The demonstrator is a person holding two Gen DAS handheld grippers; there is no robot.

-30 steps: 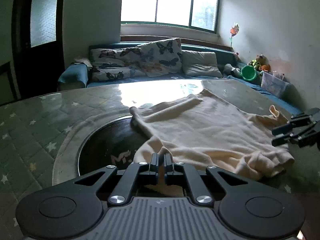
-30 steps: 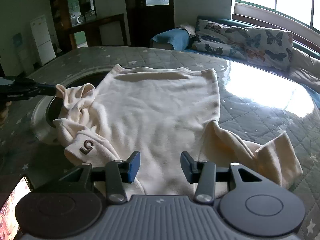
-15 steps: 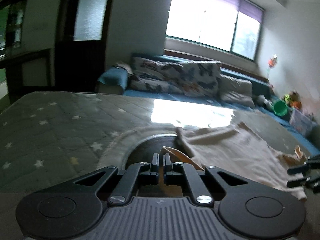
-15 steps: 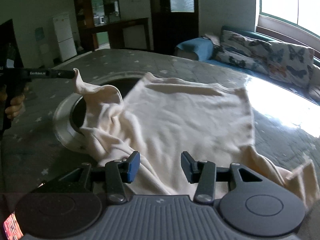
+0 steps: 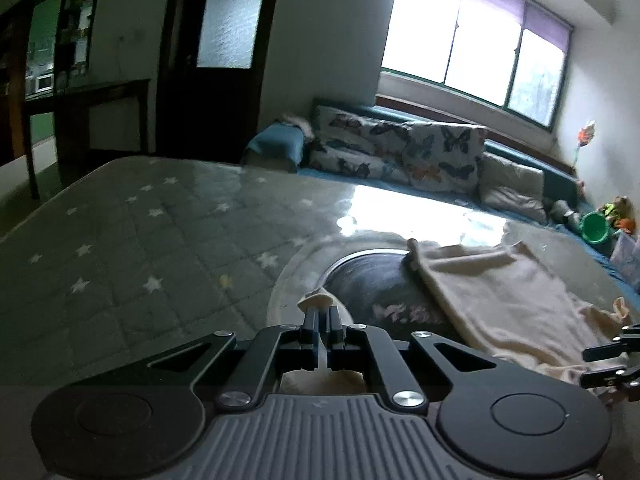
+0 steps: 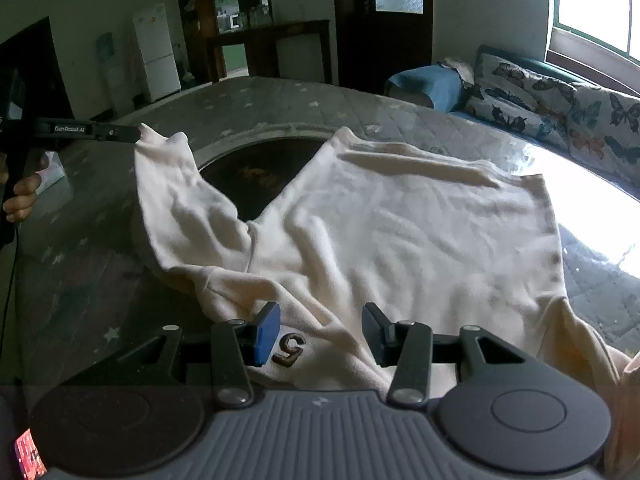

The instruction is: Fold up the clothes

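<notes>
A cream sweater (image 6: 400, 232) lies spread on the star-patterned table, with a brown "5" patch (image 6: 289, 354) near its front edge. My left gripper (image 5: 322, 316) is shut on the end of one sleeve (image 5: 316, 301), and in the right wrist view that sleeve (image 6: 176, 200) is stretched out to the left and lifted off the table by the left gripper (image 6: 134, 134). My right gripper (image 6: 320, 332) stands open just above the sweater's near edge, the patch between its fingers. The right gripper (image 5: 608, 360) also shows at the right edge of the left wrist view.
The table (image 5: 140, 240) has a round dark inset (image 6: 260, 176) partly under the sweater. A sofa with butterfly cushions (image 5: 400, 152) runs behind the table below the window. A person's hand (image 6: 22, 196) holds the left gripper. A phone screen (image 6: 28, 456) glows at bottom left.
The left gripper has pulled the sleeve up and out to the left, unfolding it from the sweater's body. The right gripper has stayed open near the front edge, the patch now between its fingers.
</notes>
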